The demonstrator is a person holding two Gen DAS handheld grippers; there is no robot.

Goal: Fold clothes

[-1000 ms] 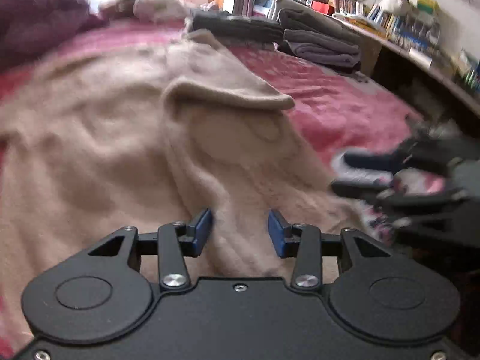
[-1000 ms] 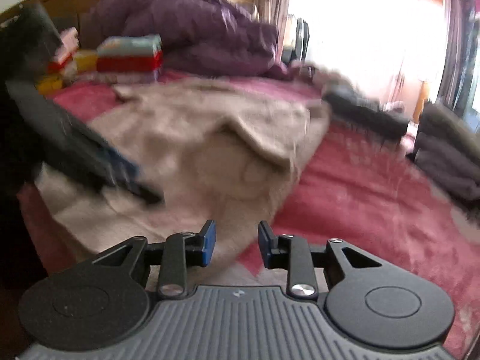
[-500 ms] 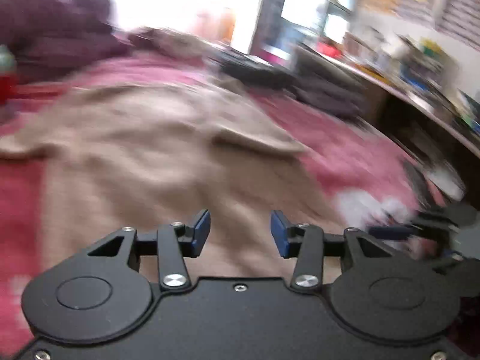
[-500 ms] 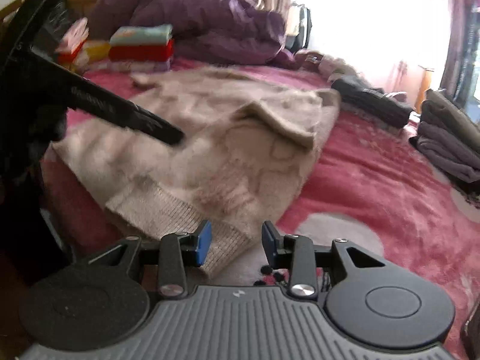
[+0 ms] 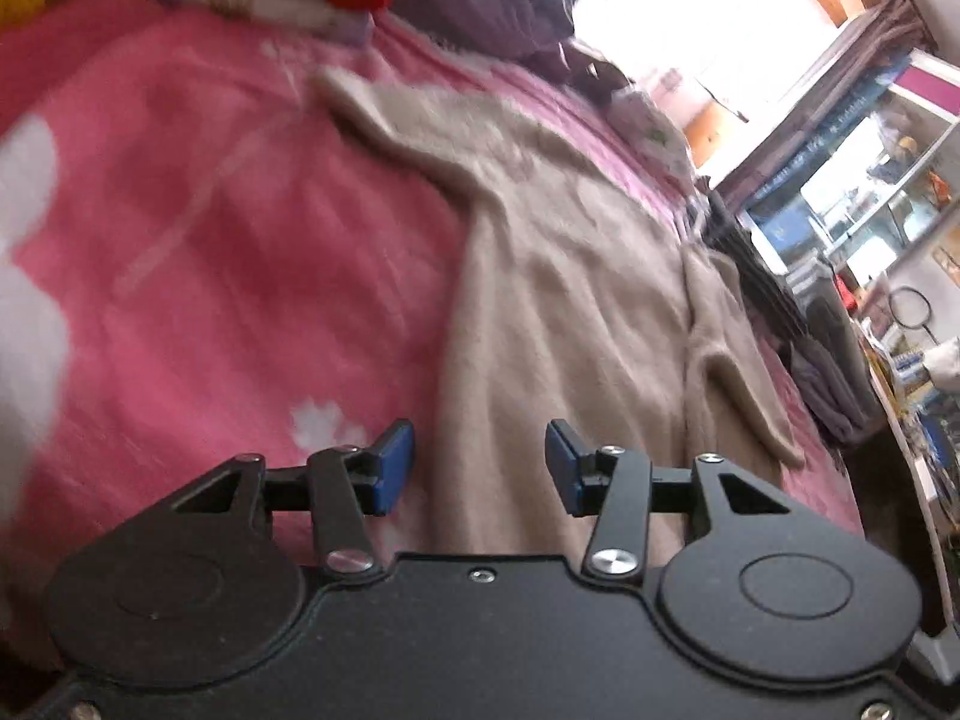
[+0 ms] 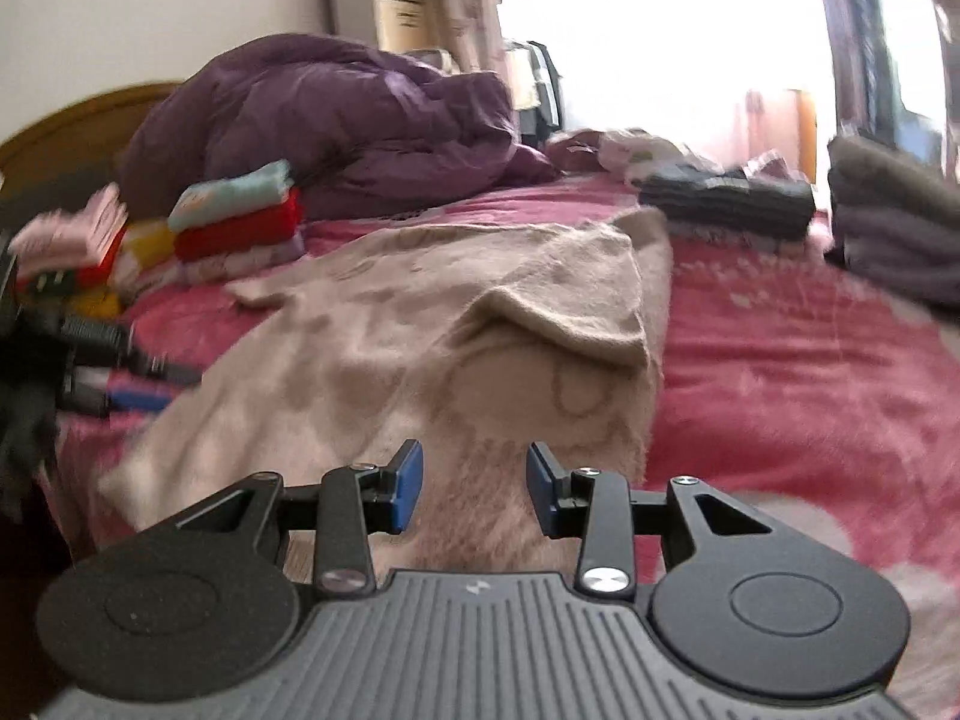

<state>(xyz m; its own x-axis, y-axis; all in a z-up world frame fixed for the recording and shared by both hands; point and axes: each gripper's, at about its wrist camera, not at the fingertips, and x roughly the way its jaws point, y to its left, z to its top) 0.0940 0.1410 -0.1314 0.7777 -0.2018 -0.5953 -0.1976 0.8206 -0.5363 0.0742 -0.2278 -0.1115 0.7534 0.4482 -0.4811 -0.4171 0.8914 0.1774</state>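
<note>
beige sweater (image 6: 420,324) ahead of open right gripper (image 6: 474,489)

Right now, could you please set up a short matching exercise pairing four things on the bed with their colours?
Things:
1. sweater
2. blanket
3. duvet
4. pads on the right gripper fingers

Colours:
A. purple
B. blue
C. beige
D. pink-red

Pairs: 1-C, 2-D, 3-A, 4-B
</note>
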